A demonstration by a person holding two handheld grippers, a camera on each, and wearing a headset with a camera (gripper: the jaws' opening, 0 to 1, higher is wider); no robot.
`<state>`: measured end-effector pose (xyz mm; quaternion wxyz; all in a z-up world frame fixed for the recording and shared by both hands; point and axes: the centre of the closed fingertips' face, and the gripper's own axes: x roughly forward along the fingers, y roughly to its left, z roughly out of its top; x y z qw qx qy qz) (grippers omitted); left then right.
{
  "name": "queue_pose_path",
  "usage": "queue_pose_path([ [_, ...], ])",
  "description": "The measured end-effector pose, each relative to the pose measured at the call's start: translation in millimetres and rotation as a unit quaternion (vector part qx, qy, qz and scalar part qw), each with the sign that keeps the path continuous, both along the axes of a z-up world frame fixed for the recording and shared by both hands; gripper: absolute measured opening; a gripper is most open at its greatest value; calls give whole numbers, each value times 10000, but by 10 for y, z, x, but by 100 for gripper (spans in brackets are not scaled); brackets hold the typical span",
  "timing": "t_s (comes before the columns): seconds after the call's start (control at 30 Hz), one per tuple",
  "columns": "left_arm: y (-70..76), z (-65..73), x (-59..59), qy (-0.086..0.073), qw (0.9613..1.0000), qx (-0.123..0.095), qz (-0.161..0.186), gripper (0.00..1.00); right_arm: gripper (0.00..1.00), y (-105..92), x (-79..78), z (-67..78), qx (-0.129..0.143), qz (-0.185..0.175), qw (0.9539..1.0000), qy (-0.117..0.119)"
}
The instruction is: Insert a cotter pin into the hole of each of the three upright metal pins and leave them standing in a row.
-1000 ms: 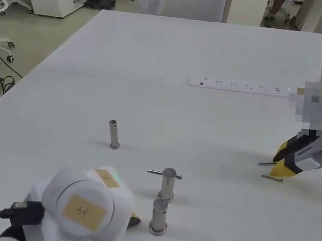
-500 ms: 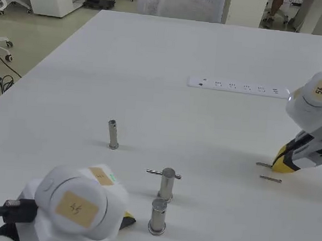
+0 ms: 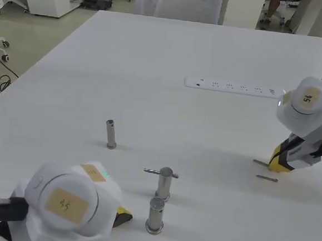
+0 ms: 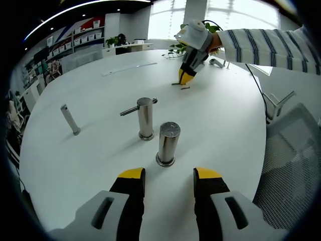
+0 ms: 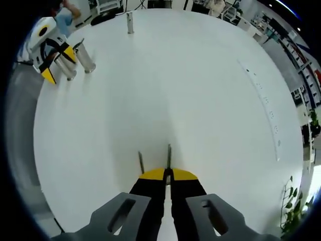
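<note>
**A:** What does the right gripper [image 5: 169,173] have in it?

**B:** Its jaws are pressed together on a cotter pin [image 5: 169,153]. The pin sticks straight out in front of the tips, with its long axis in line with the jaws, low over the desk [image 5: 210,90]. A spare cotter pin [image 5: 141,161] lies flat just to the left of the tips, nearly parallel to the first one and not touched.

**A:** And where must the held one go?

**B:** Far ahead of that gripper and to its left, well apart, where the three metal pins stand upright. The cotter pin lies level and its target stands vertical, so I think the crossing is right for a side hole. Which way the hole faces, I cannot tell.

**A:** What about the left gripper [image 4: 169,174]?

**B:** Its jaws are apart and hold nothing. The bare thick pin [image 4: 168,143] stands just in front of the tips, in line with the gap but not yet between the jaws. Just beyond it, a little to the left, is the second thick pin [image 4: 146,118] with a fitted cotter pin [image 4: 131,109] through its top. Further to the left, well apart, stands the thin pin [image 4: 69,119], which has nothing in it.

**A:** So which gripper is nearer to the work?

**B:** The left one, by far — but the right one has the part. I judge the right gripper has the long way to travel, forward and to its left, and the left gripper could close on the bare thick pin to keep it steady.
</note>
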<state>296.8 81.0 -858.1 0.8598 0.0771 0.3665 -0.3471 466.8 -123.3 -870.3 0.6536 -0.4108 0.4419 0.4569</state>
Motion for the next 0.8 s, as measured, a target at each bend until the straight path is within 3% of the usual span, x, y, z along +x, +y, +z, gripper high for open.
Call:
queue_pose_path([
  [0.5, -63, -8, -108, 127, 9995, -64, -296, 39, 2, -57, -13, 53, 235, -206, 9992, -263],
  [0.8, -9, 47, -94, 57, 9995, -12, -309, 39, 2, -26, -79, 151, 388, -207, 9981, -432],
])
